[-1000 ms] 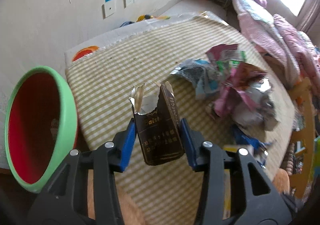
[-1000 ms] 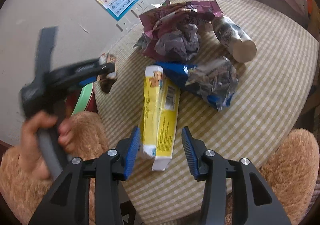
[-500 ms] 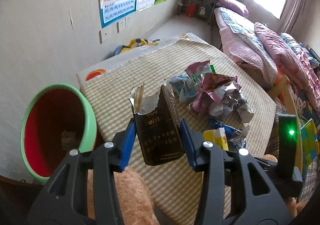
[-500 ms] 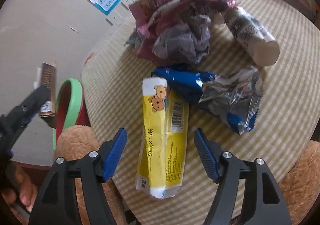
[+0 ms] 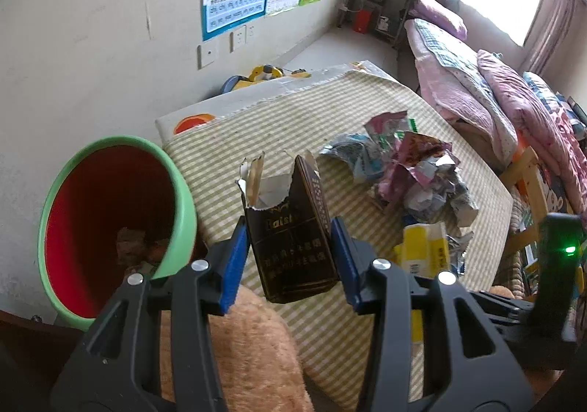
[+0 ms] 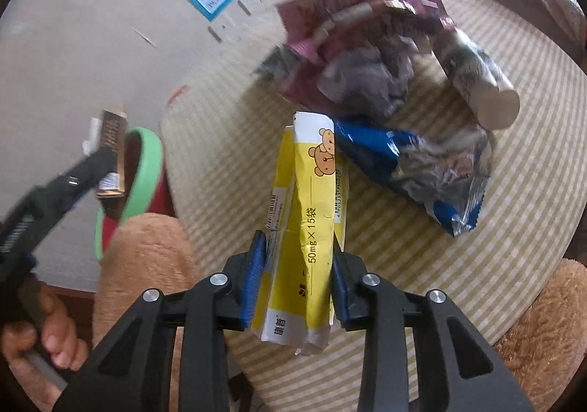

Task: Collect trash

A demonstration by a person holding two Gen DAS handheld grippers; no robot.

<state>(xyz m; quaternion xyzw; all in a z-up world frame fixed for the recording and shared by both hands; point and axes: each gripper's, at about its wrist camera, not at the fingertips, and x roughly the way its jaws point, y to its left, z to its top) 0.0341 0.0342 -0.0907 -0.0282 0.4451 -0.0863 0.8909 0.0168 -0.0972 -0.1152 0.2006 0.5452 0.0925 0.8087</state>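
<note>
The bench, under a striped cloth, carries the trash. Beside its edge stands a bin (green rim, red inside) with some scraps at the bottom. A heap of crumpled wrappers lies mid-bench, with a blue foil bag just in front and what seems to be a bottle, blurred, beside it. The left claw clamps a torn dark carton, held upright near the bin's rim. The right claw grips a yellow box by its near end, the far end touching the blue bag.
</note>
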